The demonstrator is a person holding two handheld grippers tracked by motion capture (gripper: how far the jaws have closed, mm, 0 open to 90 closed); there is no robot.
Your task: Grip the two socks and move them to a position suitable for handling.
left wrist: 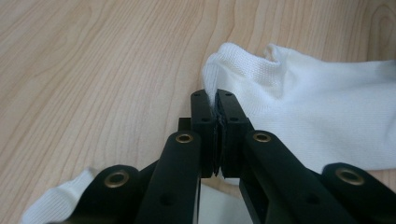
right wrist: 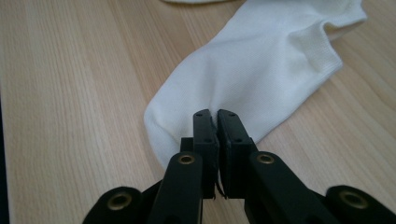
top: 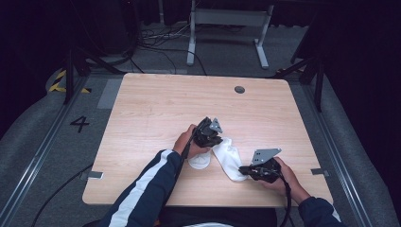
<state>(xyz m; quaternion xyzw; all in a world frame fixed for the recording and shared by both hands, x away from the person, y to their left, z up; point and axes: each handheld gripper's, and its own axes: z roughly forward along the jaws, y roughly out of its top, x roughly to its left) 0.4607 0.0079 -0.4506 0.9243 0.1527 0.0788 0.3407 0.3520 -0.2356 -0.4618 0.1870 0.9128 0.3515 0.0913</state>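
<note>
We see a short white knitted ankle sock [top: 229, 158] lying on the pale wood-grain worktop [top: 156, 104], near the edge closest to the person and a little right of centre, stretched between the two grippers. The left gripper [top: 213, 137] sits at the sock's upper end; in the left gripper view its black jaws are pressed together on the ribbed cuff of the sock [left wrist: 299, 107], a thin fold of fabric pinched between them. The right gripper [top: 246, 170] sits at the sock's lower end; in the right gripper view its jaws are likewise clamped on a bunched fold of the sock [right wrist: 261, 70] near the toe, and the cloth lies flat on the wood beyond them. Just beside the left hand [top: 187, 139], touching the worktop, we make out a second small white piece of cloth [top: 199, 161], rounded in outline; we cannot tell whether it is another sock. A dark sleeve with a white stripe [top: 142, 189] covers the left forearm.
</note>
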